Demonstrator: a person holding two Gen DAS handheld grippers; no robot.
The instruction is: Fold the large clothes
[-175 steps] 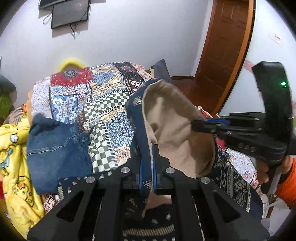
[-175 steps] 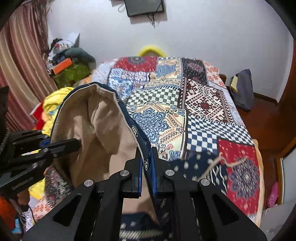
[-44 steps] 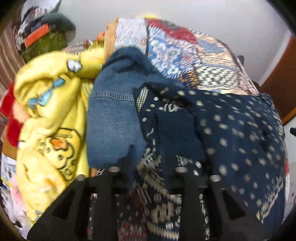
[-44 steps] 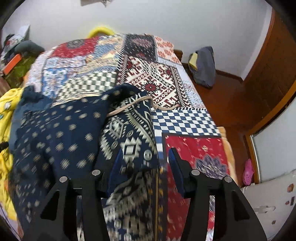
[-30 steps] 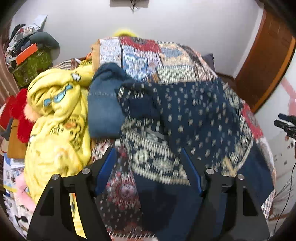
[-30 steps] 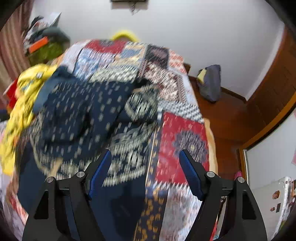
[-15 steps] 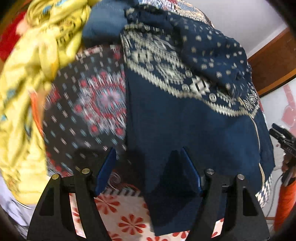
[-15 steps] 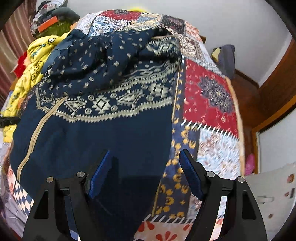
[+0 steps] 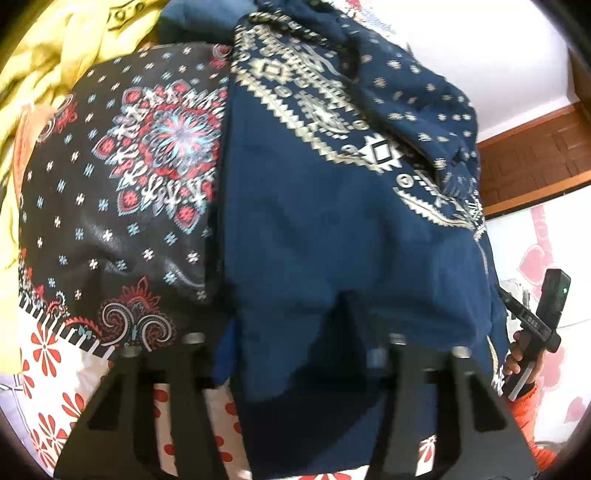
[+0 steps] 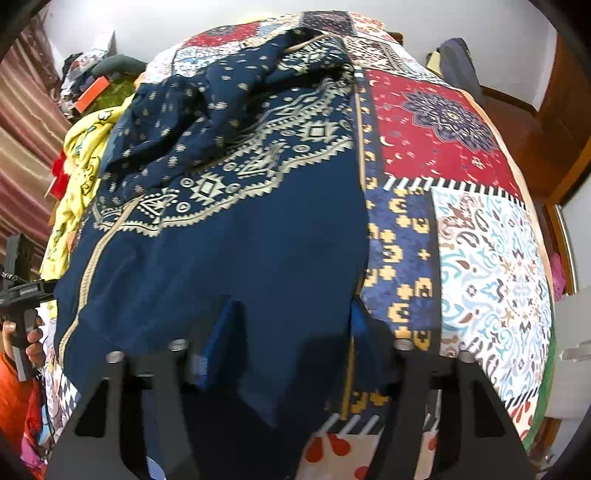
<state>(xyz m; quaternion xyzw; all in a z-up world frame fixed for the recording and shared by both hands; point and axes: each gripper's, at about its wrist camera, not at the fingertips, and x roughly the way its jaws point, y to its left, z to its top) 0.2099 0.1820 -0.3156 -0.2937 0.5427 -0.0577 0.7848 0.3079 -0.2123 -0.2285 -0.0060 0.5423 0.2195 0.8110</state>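
Lying spread over the patchwork bedspread, the navy patterned garment looks soft, limp and light, best taken at its near hem corners, where each half-spread hand-held gripper, left and right, has just been closing around cloth.

No lettering here can be read. The small pale marking on the black bar of the right gripper, beside the navy garment, is too blurred to make out.

White wall, wooden door, perhaps curtain
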